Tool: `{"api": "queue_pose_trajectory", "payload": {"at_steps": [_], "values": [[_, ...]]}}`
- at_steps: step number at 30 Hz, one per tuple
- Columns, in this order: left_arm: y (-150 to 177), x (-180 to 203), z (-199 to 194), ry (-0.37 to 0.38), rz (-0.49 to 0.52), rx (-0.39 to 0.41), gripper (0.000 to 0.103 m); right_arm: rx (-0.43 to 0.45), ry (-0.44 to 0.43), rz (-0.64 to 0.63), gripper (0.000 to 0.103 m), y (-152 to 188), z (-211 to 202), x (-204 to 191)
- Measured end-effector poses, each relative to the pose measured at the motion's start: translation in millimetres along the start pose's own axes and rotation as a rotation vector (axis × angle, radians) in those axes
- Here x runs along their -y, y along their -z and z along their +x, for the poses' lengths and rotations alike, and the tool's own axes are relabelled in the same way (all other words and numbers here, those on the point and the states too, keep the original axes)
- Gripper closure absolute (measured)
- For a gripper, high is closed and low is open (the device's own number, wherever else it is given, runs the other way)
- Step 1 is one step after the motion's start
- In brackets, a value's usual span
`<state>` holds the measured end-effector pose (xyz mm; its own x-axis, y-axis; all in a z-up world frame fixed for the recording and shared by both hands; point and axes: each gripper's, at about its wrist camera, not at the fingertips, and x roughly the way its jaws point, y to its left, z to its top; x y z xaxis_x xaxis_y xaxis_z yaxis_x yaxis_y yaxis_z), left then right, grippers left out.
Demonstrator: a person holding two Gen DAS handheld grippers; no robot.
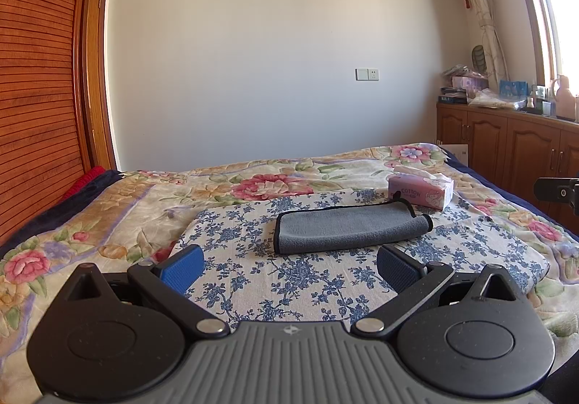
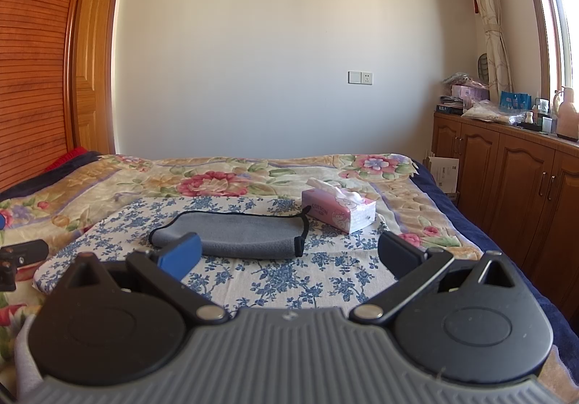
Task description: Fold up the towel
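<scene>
Left wrist view only: a black part of the right gripper (image 1: pixel 557 191) intrudes at the right edge, above the bed.
Right wrist view only: a black part of the left gripper (image 2: pixel 21 254) shows at the left edge; an open wooden panelled door (image 2: pixel 92 53) is seen beyond the slatted wooden wardrobe front (image 2: pixel 32 60).
Left gripper (image 1: pixel 289 264): jaws spread wide, blue pads (image 1: pixel 182 268) holding nothing and touching nothing; it hangs over the blue-and-white floral cloth (image 1: pixel 253 281).
Task item: the grey microfibre towel with black edging (image 1: pixel 349 228) lies folded into a long strip on the floral cloth, ahead of both grippers and apart from them.
Right gripper (image 2: pixel 289 255): jaws spread wide and empty; its left pad (image 2: pixel 182 257) overlaps the towel (image 2: pixel 235 235) in the picture, contact cannot be told.
Near the towel: a pink tissue pack marked COTTON (image 2: pixel 338 210) sits just beyond the towel's right end.
Underneath: a flowered bedspread (image 1: pixel 108 208) covers the bed.
Far right: a wooden cabinet (image 2: pixel 506 165) below the window carries assorted clutter.
</scene>
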<state>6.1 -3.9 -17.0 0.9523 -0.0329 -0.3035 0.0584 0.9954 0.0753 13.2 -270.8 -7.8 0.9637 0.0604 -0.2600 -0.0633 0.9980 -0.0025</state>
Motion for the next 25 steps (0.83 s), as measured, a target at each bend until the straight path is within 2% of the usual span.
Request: {"api": "queue_pose_trajectory", "payload": {"at_steps": [25], "values": [[0.7, -1.4, -1.0, -0.001, 0.001, -0.001, 0.0, 0.001, 0.0, 0.0, 0.0, 0.3, -0.1, 0.1]]}}
